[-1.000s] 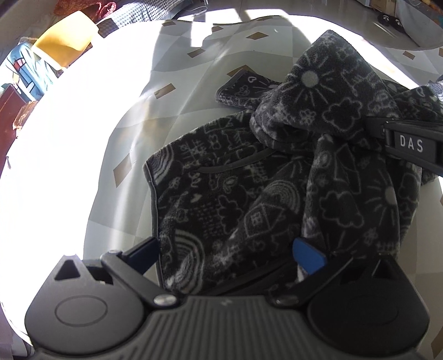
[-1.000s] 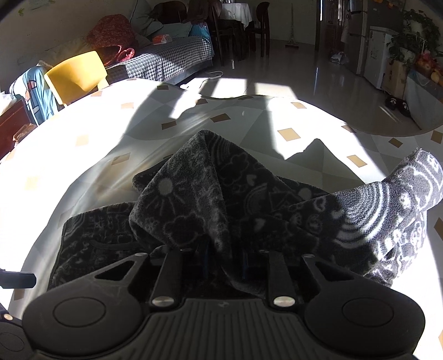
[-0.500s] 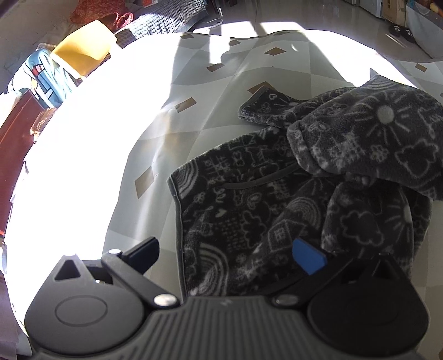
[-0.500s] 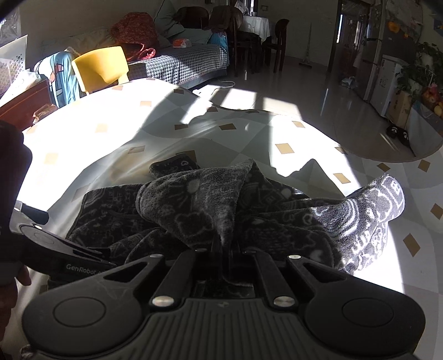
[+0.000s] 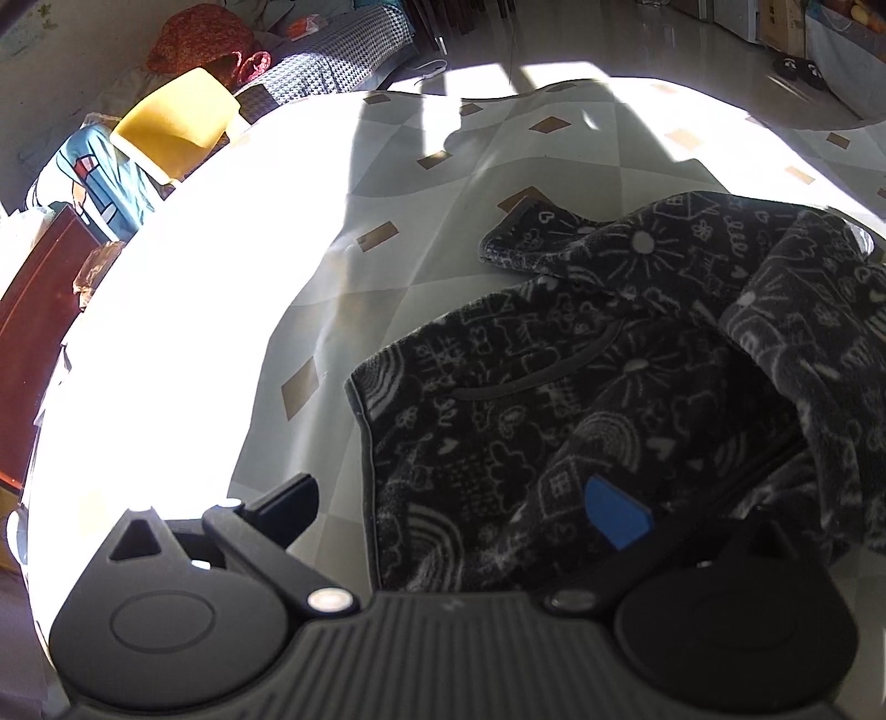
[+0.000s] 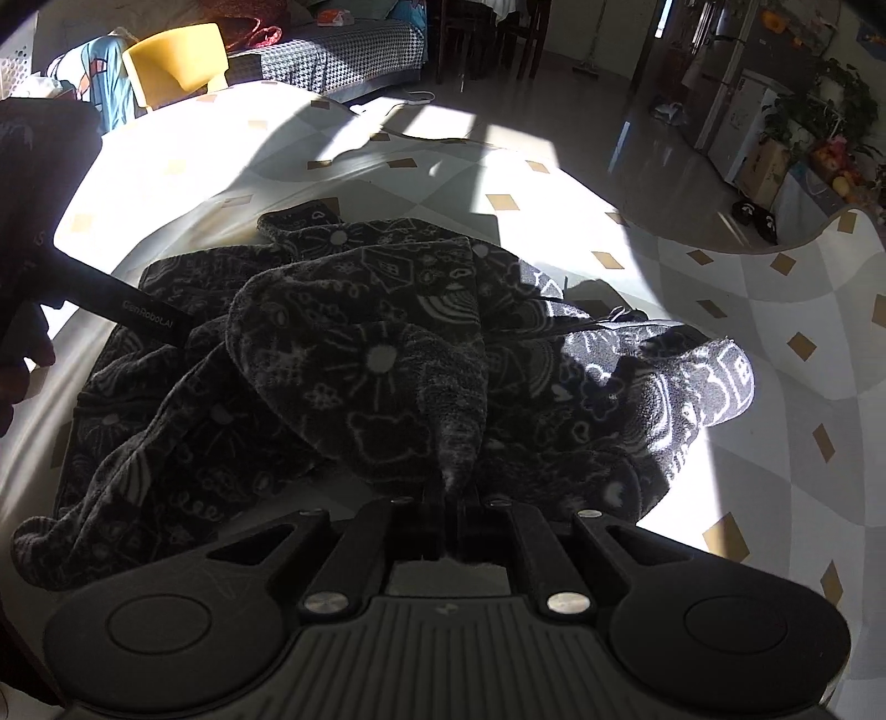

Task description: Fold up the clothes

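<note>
A dark fleece garment (image 5: 554, 399) printed with white doodles lies crumpled on the tablecloth (image 5: 387, 183). In the left wrist view my left gripper (image 5: 451, 509) is open, its fingers spread wide, with the garment's near hem lying between them and the blue pad (image 5: 614, 515) over the cloth. In the right wrist view my right gripper (image 6: 451, 498) is shut on a fold of the fleece garment (image 6: 354, 354), which drapes forward over the rest. One sleeve (image 6: 698, 382) sticks out to the right in sunlight. The left gripper (image 6: 149, 318) shows at the garment's left side, held by a hand.
The tablecloth (image 6: 747, 310) is pale grey and white with tan diamonds, in hard sun and shadow. A yellow chair (image 5: 177, 124) and a checked sofa (image 6: 343, 52) stand beyond the far table edge. The table's right edge (image 6: 720, 249) drops to the floor with slippers (image 6: 756, 213).
The raised fold held by my right gripper has come down and forward over the garment's body. The right gripper has left the left wrist view. The left gripper stays open and has drawn back.
</note>
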Action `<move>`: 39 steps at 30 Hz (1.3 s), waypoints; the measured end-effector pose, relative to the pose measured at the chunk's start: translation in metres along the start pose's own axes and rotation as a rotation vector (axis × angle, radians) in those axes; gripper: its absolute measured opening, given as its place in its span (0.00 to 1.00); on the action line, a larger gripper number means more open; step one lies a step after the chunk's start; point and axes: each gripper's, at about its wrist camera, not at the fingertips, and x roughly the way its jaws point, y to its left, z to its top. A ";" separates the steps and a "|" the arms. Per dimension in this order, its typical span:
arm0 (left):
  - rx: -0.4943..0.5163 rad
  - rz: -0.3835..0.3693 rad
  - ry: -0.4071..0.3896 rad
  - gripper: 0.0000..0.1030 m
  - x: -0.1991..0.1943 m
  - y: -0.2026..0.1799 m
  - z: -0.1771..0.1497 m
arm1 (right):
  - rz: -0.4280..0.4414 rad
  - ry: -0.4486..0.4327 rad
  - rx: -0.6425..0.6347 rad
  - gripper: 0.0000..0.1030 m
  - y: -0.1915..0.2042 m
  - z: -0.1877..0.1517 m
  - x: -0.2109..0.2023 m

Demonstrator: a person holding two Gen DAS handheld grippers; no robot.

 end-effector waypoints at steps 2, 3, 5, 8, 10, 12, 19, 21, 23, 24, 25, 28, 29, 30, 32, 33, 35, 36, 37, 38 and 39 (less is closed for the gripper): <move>0.019 -0.012 0.003 1.00 0.001 -0.005 -0.002 | -0.015 0.026 -0.008 0.06 0.000 -0.008 -0.002; 0.030 -0.019 0.005 1.00 0.001 -0.008 -0.003 | -0.023 0.039 -0.013 0.15 0.000 -0.012 -0.003; 0.047 -0.030 0.005 1.00 0.001 -0.014 -0.005 | -0.022 0.020 -0.015 0.28 0.000 -0.013 -0.009; 0.076 -0.045 -0.002 1.00 0.001 -0.022 -0.008 | 0.002 -0.037 0.026 0.36 -0.001 -0.005 -0.018; 0.093 -0.048 -0.004 1.00 0.001 -0.026 -0.011 | 0.036 -0.065 0.047 0.40 -0.001 0.001 -0.017; 0.114 -0.051 0.003 1.00 0.003 -0.032 -0.015 | 0.051 -0.071 0.066 0.41 0.003 0.007 -0.010; 0.165 -0.076 0.010 1.00 0.005 -0.042 -0.027 | 0.070 -0.038 0.100 0.43 0.022 0.025 0.012; 0.172 -0.082 0.015 1.00 0.006 -0.042 -0.030 | 0.062 -0.039 0.092 0.43 0.029 0.028 0.016; 0.180 -0.082 0.020 1.00 0.008 -0.043 -0.032 | 0.048 -0.039 0.078 0.43 0.035 0.031 0.021; 0.181 -0.082 0.022 1.00 0.008 -0.043 -0.034 | 0.039 -0.036 0.076 0.43 0.037 0.033 0.023; 0.182 -0.084 0.023 1.00 0.008 -0.042 -0.034 | 0.038 -0.034 0.078 0.43 0.038 0.034 0.025; 0.184 -0.088 0.024 1.00 0.009 -0.041 -0.036 | 0.034 -0.031 0.088 0.44 0.040 0.037 0.031; 0.185 -0.090 0.026 1.00 0.010 -0.041 -0.037 | 0.032 -0.030 0.093 0.44 0.040 0.038 0.033; 0.186 -0.092 0.028 1.00 0.010 -0.041 -0.038 | 0.030 -0.030 0.098 0.44 0.040 0.039 0.034; 0.188 -0.095 0.033 1.00 0.011 -0.041 -0.040 | 0.026 -0.029 0.109 0.44 0.041 0.041 0.038; 0.190 -0.095 0.035 1.00 0.011 -0.041 -0.041 | 0.024 -0.029 0.115 0.44 0.041 0.043 0.039; 0.196 -0.096 0.038 1.00 0.012 -0.042 -0.042 | 0.024 -0.027 0.120 0.44 0.042 0.045 0.042; 0.199 -0.096 0.038 1.00 0.012 -0.044 -0.042 | 0.023 -0.026 0.122 0.44 0.043 0.047 0.044; 0.201 -0.096 0.038 1.00 0.012 -0.045 -0.042 | 0.023 -0.024 0.124 0.44 0.043 0.048 0.046; 0.202 -0.096 0.039 1.00 0.012 -0.046 -0.042 | 0.022 -0.022 0.126 0.44 0.044 0.049 0.047; 0.203 -0.097 0.040 1.00 0.013 -0.046 -0.042 | 0.022 -0.019 0.127 0.44 0.045 0.050 0.049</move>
